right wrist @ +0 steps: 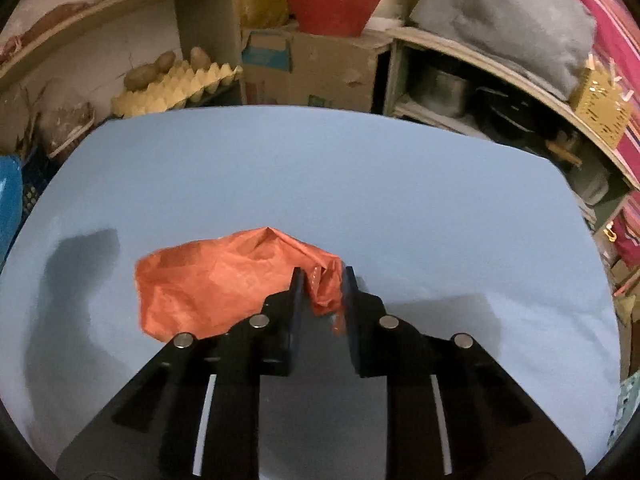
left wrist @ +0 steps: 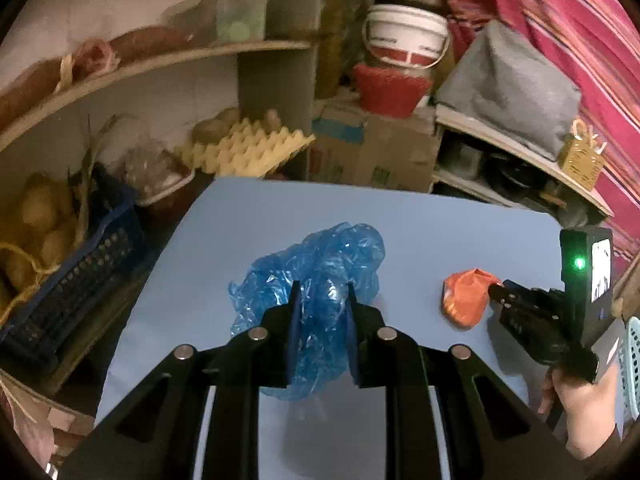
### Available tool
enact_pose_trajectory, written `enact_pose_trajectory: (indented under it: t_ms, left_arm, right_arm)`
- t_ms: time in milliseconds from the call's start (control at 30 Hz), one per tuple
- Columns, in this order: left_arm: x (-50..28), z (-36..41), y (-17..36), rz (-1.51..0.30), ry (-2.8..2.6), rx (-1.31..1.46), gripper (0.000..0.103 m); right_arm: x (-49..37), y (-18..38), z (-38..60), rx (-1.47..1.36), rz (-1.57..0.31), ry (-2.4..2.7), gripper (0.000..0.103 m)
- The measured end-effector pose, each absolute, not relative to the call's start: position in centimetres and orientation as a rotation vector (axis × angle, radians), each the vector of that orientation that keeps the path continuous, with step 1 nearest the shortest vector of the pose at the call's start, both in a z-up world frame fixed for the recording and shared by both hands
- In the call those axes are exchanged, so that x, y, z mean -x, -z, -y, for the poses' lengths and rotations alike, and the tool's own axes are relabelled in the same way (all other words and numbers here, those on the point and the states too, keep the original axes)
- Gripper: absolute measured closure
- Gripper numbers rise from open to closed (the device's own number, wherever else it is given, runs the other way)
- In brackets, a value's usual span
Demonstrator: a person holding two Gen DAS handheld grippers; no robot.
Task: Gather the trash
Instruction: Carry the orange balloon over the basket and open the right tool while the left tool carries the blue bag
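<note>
The left gripper points forward and down, its jaws clamped on a crumpled blue plastic bag. The right gripper, held in a bare hand off to the right, angles down with its jaws pinched on a crumpled orange wrapper.

Blue bag: thin glossy crinkled plastic. Orange wrapper: creased. Table: smooth matt.

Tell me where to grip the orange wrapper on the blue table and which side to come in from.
Take the orange wrapper by its raised, crumpled right end, coming in from the near right and angled down. That end stands in a fold off the blue table, so fingers can close around it, while the left part lies flatter. The right hand-held gripper already pinches that fold.
</note>
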State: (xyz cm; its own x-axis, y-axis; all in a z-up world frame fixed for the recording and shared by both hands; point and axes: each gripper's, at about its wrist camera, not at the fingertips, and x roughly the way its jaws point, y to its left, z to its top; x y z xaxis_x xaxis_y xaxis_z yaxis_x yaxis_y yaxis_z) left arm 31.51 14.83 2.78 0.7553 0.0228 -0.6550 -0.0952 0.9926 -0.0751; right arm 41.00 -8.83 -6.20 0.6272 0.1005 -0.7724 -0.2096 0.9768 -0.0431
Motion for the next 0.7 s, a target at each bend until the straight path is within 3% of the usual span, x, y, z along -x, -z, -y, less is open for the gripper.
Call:
enact_pose_trajectory:
  t_ms: [700]
  left_arm:
    - [-28.3, -3.9, -5.7, -0.643, 0.128, 0.080, 0.083]
  right_arm:
    - [-25.8, -3.2, 30.3, -0.032, -0.705, 0.069, 0.085]
